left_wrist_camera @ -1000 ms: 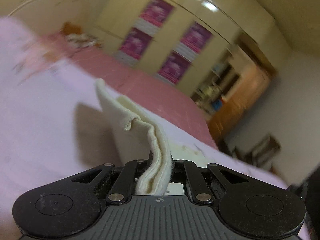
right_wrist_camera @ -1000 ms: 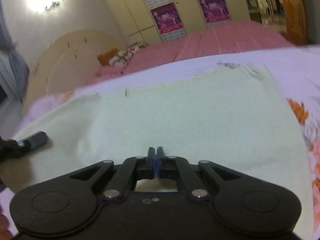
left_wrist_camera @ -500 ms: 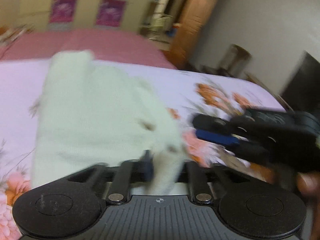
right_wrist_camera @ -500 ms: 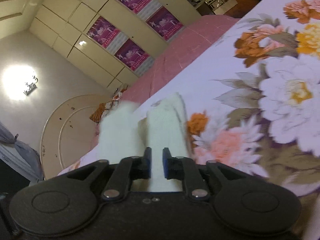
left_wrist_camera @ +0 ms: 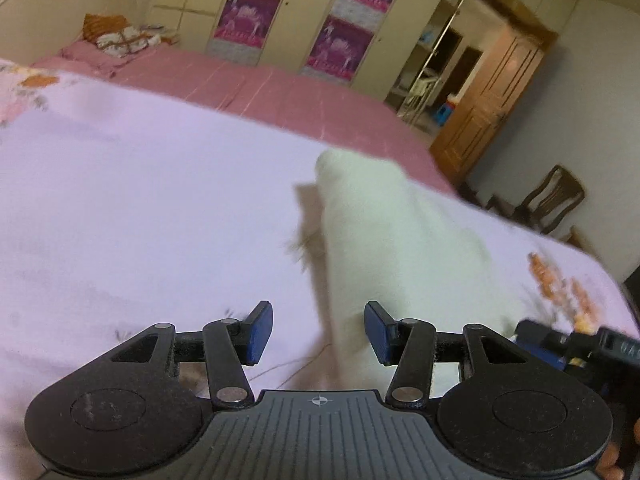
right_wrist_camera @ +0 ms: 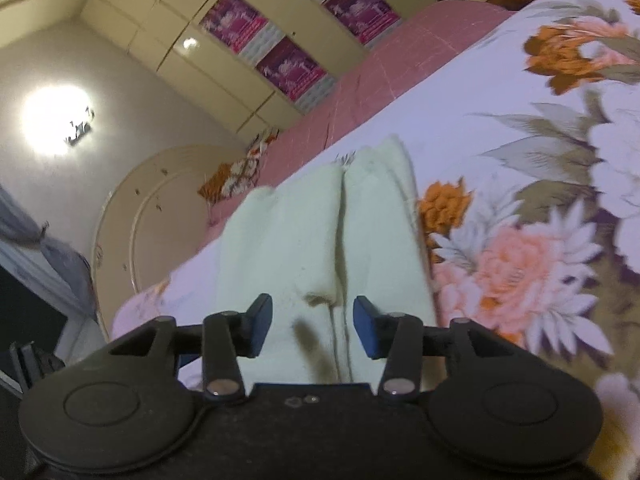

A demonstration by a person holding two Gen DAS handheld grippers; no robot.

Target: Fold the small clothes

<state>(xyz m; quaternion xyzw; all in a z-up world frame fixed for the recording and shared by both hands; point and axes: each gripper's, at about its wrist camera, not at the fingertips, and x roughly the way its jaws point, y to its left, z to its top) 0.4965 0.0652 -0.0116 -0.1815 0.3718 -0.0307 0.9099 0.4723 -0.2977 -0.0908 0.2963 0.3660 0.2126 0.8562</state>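
A cream knit garment (left_wrist_camera: 392, 240) lies folded on the floral bedsheet (left_wrist_camera: 120, 208). In the left wrist view it stretches away ahead and to the right, blurred. My left gripper (left_wrist_camera: 318, 330) is open and empty, with the garment's near edge by its right finger. In the right wrist view the garment (right_wrist_camera: 320, 236) lies in two long folds with a crease down the middle. My right gripper (right_wrist_camera: 313, 326) is open and empty just above its near end. The right gripper also shows at the left wrist view's lower right edge (left_wrist_camera: 560, 346).
The sheet has big orange and pink flowers (right_wrist_camera: 520, 264) to the right of the garment. A pink bed cover (left_wrist_camera: 260, 88), pillows (left_wrist_camera: 120, 38) and a wardrobe with posters (left_wrist_camera: 296, 20) lie behind. A wooden chair (left_wrist_camera: 554, 200) and door (left_wrist_camera: 492, 92) stand at right.
Both grippers have opened and let go of the garment, which now lies folded on the sheet. The left gripper has swung left, so the garment sits to its right.
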